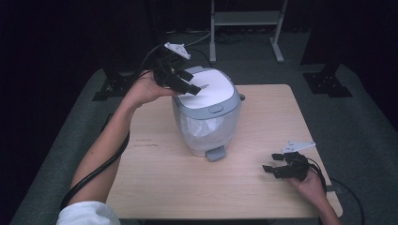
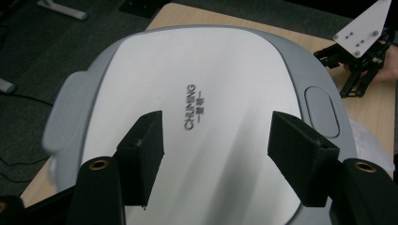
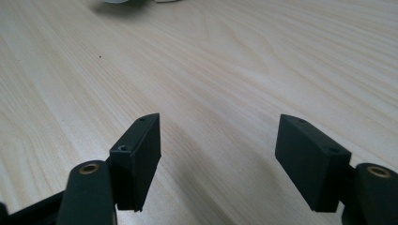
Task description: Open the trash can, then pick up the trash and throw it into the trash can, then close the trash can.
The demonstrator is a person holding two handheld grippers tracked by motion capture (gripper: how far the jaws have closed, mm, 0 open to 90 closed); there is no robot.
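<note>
A white and grey pedal bin [image 1: 206, 123] with a pale liner bag inside stands at the middle back of the wooden table [image 1: 187, 187]. Its white lid [image 2: 211, 65] is down, with grey lettering across it and an oval button [image 2: 321, 111] near one edge. My left gripper [image 1: 191, 83] hovers just above the lid's left side; in the left gripper view its jaws [image 2: 216, 119] stand open over the lid with nothing between them. My right gripper [image 1: 271, 162] rests low at the table's front right, jaws open over bare wood [image 3: 218, 119]. It also appears in the left gripper view [image 2: 359, 65].
A grey foot pedal [image 1: 216, 153] juts from the bin's base toward me. Behind the table stand a white metal frame [image 1: 246, 28] and dark stand feet [image 1: 328, 80] on grey carpet. A cable trails from my left forearm off the table's left edge.
</note>
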